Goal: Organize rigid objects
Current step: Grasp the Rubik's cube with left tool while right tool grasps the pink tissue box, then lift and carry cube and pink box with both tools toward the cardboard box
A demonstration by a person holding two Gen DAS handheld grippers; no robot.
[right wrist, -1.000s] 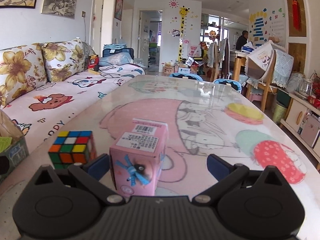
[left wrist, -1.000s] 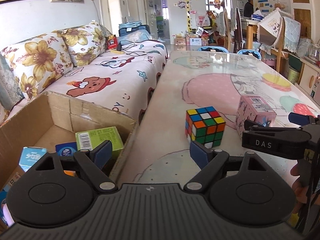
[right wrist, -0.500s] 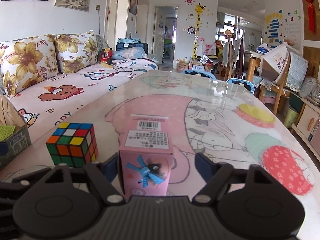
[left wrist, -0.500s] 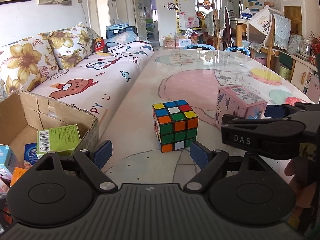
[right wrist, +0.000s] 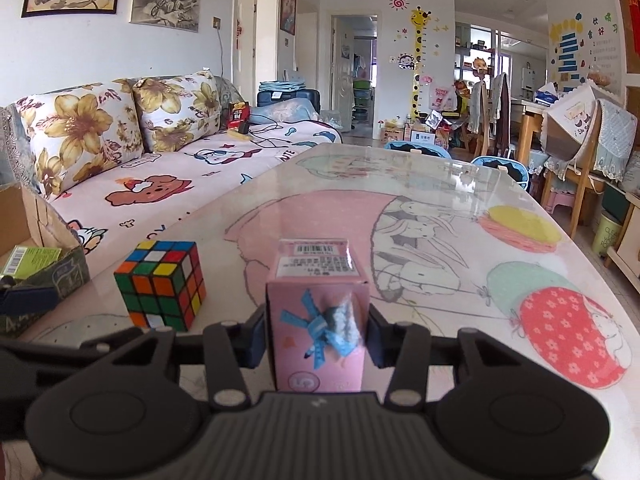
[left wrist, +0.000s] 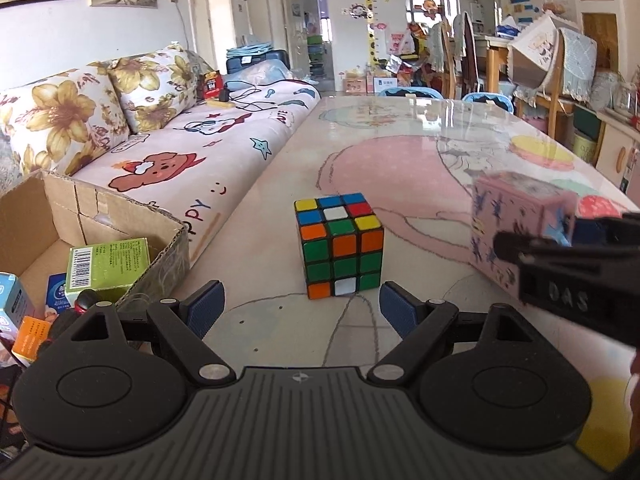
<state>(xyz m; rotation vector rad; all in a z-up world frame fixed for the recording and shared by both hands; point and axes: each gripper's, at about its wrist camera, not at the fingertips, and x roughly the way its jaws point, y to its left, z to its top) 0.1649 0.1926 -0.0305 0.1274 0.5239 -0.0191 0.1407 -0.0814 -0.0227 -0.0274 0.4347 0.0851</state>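
A pink box (right wrist: 316, 280) with a blue bow print stands on the table between the pads of my right gripper (right wrist: 318, 336). Its jaws are closing and both pads press on the box's sides. In the left wrist view the same pink box (left wrist: 516, 224) is blurred at the right, with the right gripper's black body across its lower part. A Rubik's cube (left wrist: 340, 248) sits on the table just beyond my left gripper (left wrist: 300, 304), which is open with nothing between its fingers. In the right wrist view the Rubik's cube (right wrist: 160, 284) is left of the pink box.
An open cardboard box (left wrist: 120, 216) stands at the left table edge, holding a green box (left wrist: 108, 264) and several small packs. A sofa (left wrist: 180, 160) with flowered cushions runs along the left. The glass-topped table (left wrist: 400, 140) stretches ahead towards chairs at its far end.
My right gripper's jaws have closed from wide apart onto the pink box. The left gripper has shifted from over the cardboard box towards the Rubik's cube, which now sits centred ahead of it.
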